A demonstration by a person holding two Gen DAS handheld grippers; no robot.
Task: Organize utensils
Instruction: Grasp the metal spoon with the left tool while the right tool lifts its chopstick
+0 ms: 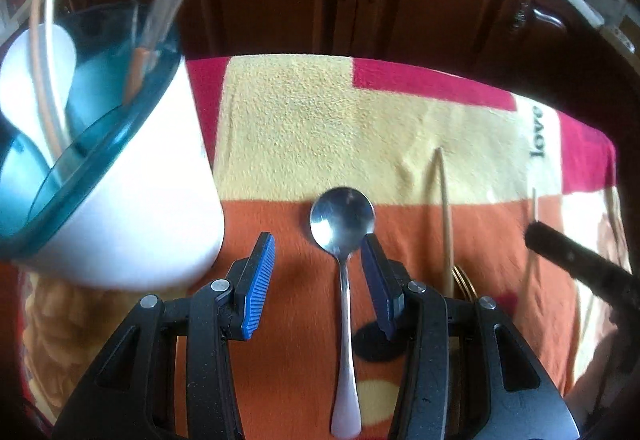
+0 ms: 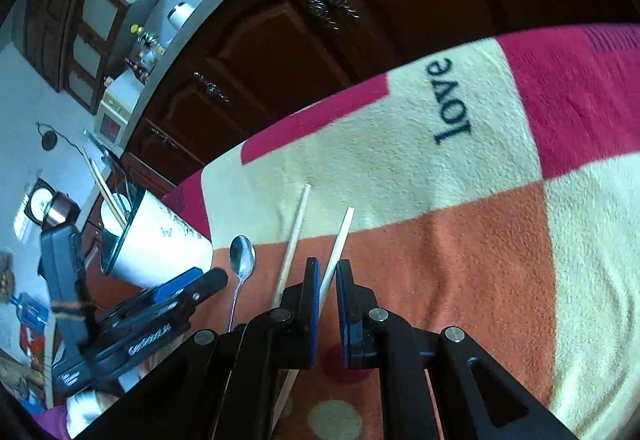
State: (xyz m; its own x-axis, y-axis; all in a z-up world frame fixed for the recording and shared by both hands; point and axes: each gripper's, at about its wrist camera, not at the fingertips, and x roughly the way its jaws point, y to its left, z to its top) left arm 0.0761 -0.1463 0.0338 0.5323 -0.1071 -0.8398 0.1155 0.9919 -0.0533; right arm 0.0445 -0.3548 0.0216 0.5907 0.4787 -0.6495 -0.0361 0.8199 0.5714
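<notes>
A steel spoon (image 1: 343, 224) lies on the patchwork towel (image 1: 304, 120), handle toward me. My left gripper (image 1: 318, 238) hovers over it, open, blue pads (image 1: 260, 272) on either side of the spoon's neck without touching it. A white utensil holder with a teal rim (image 1: 152, 192) stands just to its left, with chopsticks and a white utensil inside. In the right wrist view my right gripper (image 2: 326, 264) is shut on a pale chopstick (image 2: 340, 236) that runs through the jaws. A second chopstick (image 2: 294, 236) lies beside it, left of which are the spoon (image 2: 242, 260) and the left gripper (image 2: 180, 292).
A gold fork's tines (image 1: 464, 282) show beside the loose chopstick (image 1: 446, 220). Dark wooden cabinet doors (image 1: 360, 0) stand behind the table's far edge. The towel, printed with "love" (image 2: 450, 100), stretches to the right. Kitchen shelves and a counter are far left in the right wrist view.
</notes>
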